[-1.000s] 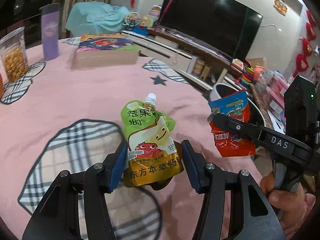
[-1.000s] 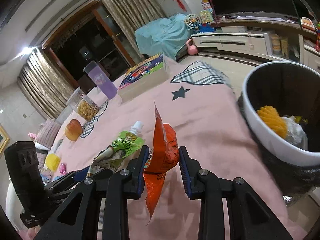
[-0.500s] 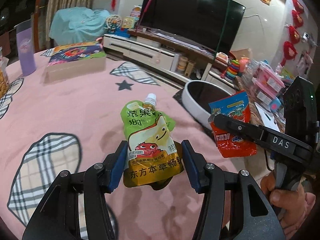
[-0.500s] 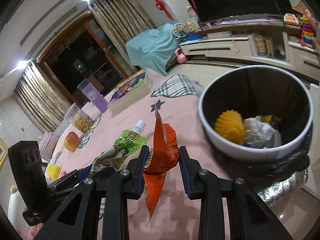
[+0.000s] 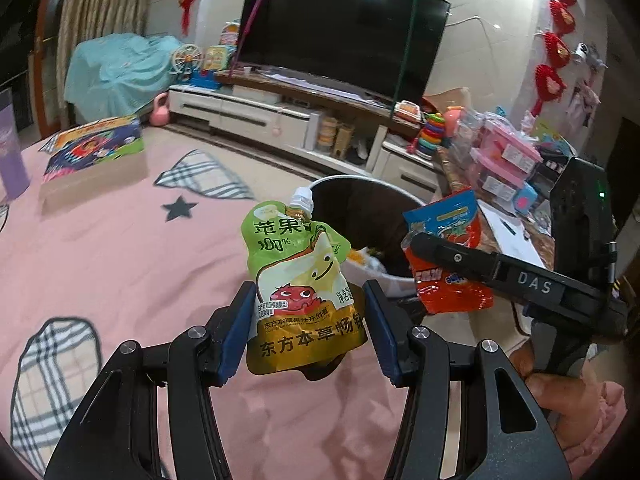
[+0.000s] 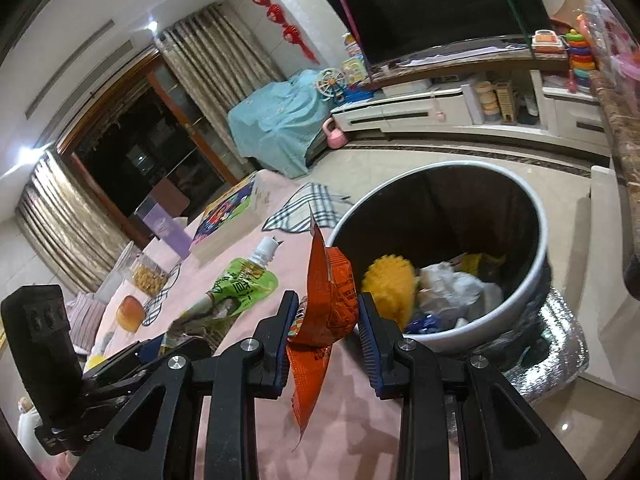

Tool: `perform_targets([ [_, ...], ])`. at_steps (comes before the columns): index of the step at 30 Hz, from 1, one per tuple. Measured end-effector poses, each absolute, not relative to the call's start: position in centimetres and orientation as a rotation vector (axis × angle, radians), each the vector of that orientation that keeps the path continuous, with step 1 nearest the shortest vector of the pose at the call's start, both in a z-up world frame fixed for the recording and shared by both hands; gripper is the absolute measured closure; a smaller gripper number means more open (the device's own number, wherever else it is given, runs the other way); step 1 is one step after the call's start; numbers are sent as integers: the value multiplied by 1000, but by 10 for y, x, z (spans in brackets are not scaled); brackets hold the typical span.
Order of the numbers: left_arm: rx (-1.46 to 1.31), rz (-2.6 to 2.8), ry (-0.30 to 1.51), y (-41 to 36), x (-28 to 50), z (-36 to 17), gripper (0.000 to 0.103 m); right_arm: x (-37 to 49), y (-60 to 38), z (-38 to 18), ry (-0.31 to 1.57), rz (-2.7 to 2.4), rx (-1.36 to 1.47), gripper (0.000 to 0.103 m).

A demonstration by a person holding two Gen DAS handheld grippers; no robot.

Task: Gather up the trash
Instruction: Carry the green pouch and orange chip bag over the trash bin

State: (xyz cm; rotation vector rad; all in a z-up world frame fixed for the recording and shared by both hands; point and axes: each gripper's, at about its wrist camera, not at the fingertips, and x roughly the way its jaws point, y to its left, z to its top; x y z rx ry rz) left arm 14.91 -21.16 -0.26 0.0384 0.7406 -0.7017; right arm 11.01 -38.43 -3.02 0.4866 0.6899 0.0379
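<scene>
Left gripper (image 5: pixel 308 328) is clamped across the lower half of the green juice pouch (image 5: pixel 298 276), held upright, spout uppermost. Right gripper (image 6: pixel 324 320) is clamped on the red snack wrapper (image 6: pixel 326 292), held edge-on with its tail hanging below the jaws. Both items are held clear of the pink tablecloth (image 5: pixel 104 264), short of the trash bin (image 6: pixel 532 280).

Judgement, step in hand: carry to bin. Each item is best brought fully past the white rim and over the dark opening before the jaws are parted. The wrapper's loose tail could catch the rim, so extra height is advised.

Bin stands just off the table edge and already holds yellow and white refuse. On the table farther back: a picture box (image 5: pixel 94 146). Beyond: a low white cabinet (image 5: pixel 280 120) and a television (image 5: pixel 340 32).
</scene>
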Motion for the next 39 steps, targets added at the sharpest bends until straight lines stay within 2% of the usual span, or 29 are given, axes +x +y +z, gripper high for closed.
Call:
perform_targets([
  [26, 127, -787, 754, -301, 168, 0, 50, 128, -445, -35, 698, -50, 517, 72],
  [39, 131, -785, 777, -314, 182, -5, 50, 141, -450, -34, 715, -62, 512, 72],
])
